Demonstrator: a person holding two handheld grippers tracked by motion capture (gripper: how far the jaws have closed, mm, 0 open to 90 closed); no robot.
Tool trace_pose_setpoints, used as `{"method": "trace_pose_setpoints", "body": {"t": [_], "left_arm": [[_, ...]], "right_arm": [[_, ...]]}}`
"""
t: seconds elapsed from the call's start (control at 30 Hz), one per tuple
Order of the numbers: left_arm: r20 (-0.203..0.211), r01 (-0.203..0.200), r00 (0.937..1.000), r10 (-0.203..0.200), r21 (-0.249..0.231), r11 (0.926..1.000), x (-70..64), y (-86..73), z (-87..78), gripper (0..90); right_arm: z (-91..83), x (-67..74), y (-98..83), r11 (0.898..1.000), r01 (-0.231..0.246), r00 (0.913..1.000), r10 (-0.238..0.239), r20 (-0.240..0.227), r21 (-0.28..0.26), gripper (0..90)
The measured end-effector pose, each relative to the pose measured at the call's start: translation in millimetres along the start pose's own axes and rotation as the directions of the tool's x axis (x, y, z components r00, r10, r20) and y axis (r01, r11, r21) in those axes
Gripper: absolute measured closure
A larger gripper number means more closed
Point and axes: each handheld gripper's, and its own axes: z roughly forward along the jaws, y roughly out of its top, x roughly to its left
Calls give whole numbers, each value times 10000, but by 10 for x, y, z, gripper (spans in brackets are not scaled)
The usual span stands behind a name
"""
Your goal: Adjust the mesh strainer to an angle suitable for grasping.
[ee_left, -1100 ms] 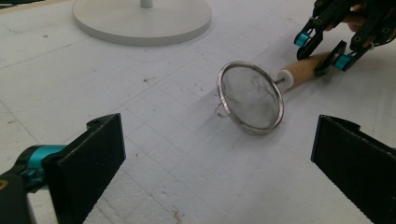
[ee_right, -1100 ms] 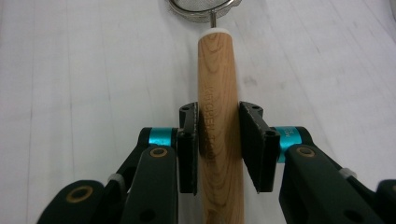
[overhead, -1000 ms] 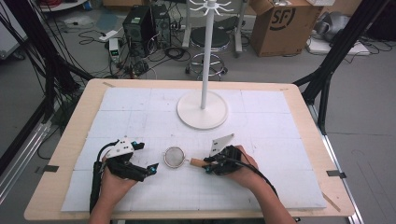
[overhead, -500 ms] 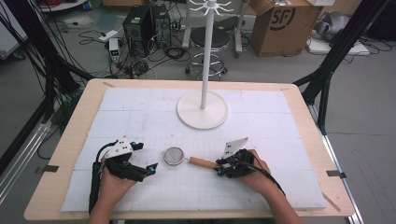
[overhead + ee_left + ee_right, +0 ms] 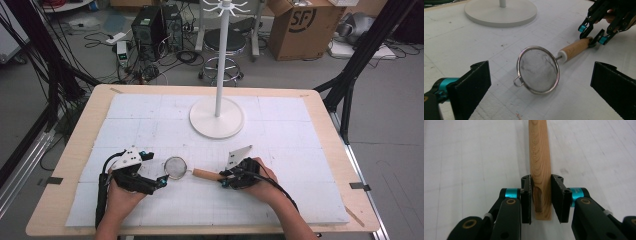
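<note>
The right gripper [image 5: 541, 200] has just been closing, seemingly gripping the strainer's handle [image 5: 539, 165]; lifting follows, while the left gripper [image 5: 541, 92] is waiting open.

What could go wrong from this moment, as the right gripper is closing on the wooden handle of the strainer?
1. The right gripper has just been closing on the wooden handle at its very end, so the strainer may droop or twist when lifted.
2. One of its fingers seems to stand slightly off the wood; a loose grip could slip.
3. The left gripper waits open close to the mesh, and a swinging strainer might hit it.
</note>
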Motion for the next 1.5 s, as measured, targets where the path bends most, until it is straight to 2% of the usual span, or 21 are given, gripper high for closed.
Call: {"method": "trace_pose_setpoints", "body": {"t": [0.2,0.3,0.37,0.43,0.47,0.7,0.73,0.93,1.03,1.1,1.3,1.5], "left_arm": [[-13,-3,10000,3,-21,10000,10,-4,-19,35],[-45,-62,10000,63,40,10000,17,-10,-30,35],[-48,-33,10000,33,5,10000,20,-14,-40,35],[-69,-10,10000,10,-30,10000,26,-18,-56,35],[-77,23,10000,-23,-57,10000,30,-21,-61,35],[-124,29,9999,-29,-6,10000,17,-24,-63,35],[-115,24,9999,-24,-11,10000,13,-24,-59,35],[-70,37,10000,-37,21,10000,12,-26,-44,35],[-70,34,10000,-34,64,10000,19,-27,-43,35],[-74,79,9999,-79,16,10000,23,-29,-39,35],[-51,84,10000,-84,32,10000,28,-29,-21,35],[-14,52,10000,-52,71,10000,23,-26,-5,35]], "right_arm": [[196,7,231,9991,406,9989,-409,-221,-116,717],[271,10,333,9989,472,9987,-472,-201,-24,717],[304,11,378,9986,536,9986,-536,-30,-9,711],[313,12,381,9987,503,9987,-502,123,-65,674],[306,9,374,9990,439,9989,-439,157,21,628],[243,-16,282,9998,71,9971,-83,761,173,537],[240,-31,269,10000,26,9962,-31,875,60,524],[222,-95,245,9996,-286,9838,273,1774,43,497],[227,-145,232,9984,-548,9786,559,1981,-108,488],[226,-181,225,9973,-709,9712,729,2269,-169,489],[244,-288,185,9876,-1453,9589,1552,2375,-589,462],[264,-361,171,9773,-1912,9457,2082,2495,-909,440]]}}
